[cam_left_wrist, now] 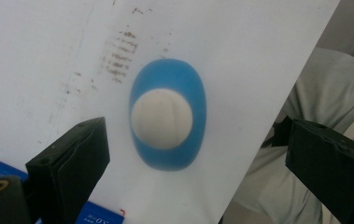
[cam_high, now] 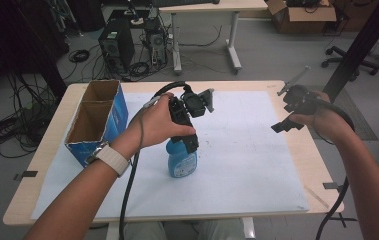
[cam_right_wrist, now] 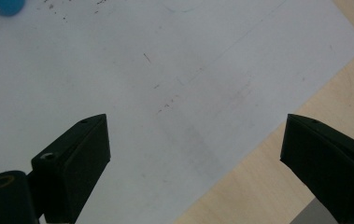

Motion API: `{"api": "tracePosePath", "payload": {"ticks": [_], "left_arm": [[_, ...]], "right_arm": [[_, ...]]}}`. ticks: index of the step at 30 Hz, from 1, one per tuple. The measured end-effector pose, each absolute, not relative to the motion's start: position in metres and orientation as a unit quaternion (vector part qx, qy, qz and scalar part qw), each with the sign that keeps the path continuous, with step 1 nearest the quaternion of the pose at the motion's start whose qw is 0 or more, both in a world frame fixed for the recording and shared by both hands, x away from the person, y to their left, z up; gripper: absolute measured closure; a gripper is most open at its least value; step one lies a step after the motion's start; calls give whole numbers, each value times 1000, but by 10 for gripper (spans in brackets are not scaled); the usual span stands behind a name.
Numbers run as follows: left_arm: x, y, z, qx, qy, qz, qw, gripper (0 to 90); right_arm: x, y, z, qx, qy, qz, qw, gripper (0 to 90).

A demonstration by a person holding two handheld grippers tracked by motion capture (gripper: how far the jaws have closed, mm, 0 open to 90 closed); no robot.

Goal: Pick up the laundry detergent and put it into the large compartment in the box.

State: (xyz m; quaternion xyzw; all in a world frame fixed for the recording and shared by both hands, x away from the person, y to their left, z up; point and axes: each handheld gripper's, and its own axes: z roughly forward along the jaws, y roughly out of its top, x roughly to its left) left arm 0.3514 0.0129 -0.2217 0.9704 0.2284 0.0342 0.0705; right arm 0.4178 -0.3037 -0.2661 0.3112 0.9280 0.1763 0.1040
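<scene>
1. Our left claw (cam_left_wrist: 195, 154) hangs directly above the blue bottle (cam_left_wrist: 167, 114), jaws spread wide with nothing between them. In the left gripper view we look straight down on the bottle's white cap (cam_left_wrist: 161, 118), which sits between the two jaws but closer to the left one.
2. The bottle (cam_high: 181, 160) stands upright on the white sheet (cam_high: 247, 150) near the middle of the table (cam_high: 297, 87), toward its near edge, just under our left hand (cam_high: 157, 122).
3. Our right claw (cam_right_wrist: 193, 158) is also spread and empty, held over the right part of the sheet near the bare wood edge, well apart from the bottle.
4. To the left of the bottle stands the open blue cardboard box (cam_high: 97, 120), near but not touching it.
5. What could go wrong: since the cap is off-centre between the jaws, we judge that a straight descent could let one jaw meet the cap first and tip the bottle over.
6. A grip on the smooth rounded cap alone could slip; closing lower on the neck looks safer.
7. If the bottle tips leftward, it may knock against the box.
</scene>
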Motion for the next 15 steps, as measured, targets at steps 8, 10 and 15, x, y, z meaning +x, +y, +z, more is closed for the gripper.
{"api": "tracePosePath", "payload": {"ticks": [8,10,15], "left_arm": [[355,11,-231,970,230,30,68,65],[356,12,-233,970,232,31,67,66],[358,12,-240,969,235,32,69,66]], "right_arm": [[418,-302,-266,309,929,175,104,81],[418,-302,-266,309,929,175,104,81],[419,-301,-267,309,929,175,103,81]]}}
